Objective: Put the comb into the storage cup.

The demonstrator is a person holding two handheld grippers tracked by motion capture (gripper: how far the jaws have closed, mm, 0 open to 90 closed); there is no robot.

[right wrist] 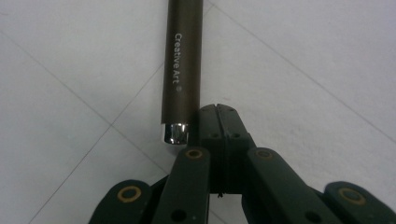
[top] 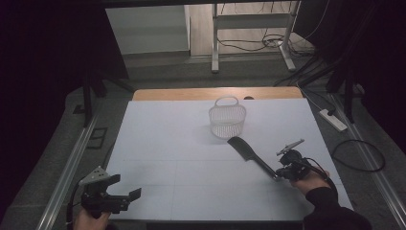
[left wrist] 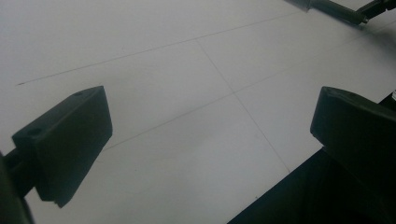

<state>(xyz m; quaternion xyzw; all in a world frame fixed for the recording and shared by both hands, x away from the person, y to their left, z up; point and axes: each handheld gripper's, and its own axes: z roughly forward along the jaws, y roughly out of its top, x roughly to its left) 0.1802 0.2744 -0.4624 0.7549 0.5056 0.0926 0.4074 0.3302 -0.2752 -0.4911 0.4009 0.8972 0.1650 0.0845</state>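
A dark flat brush lies diagonally on the white table sheet, its handle pointing toward the near right. My right gripper is shut with nothing between its jaws, and its tip sits right beside the handle's metal-capped end. In the right gripper view the closed jaws stand just right of the brown handle, which is marked "CreativeArt". My left gripper rests at the near left corner, open and empty. The left gripper view has its jaws wide apart over bare sheet, with the brush handle far off.
A white mesh basket with a handle stands upright at the back centre, just beyond the brush head. A wooden table edge runs behind the sheet. A power strip and cables lie on the floor to the right.
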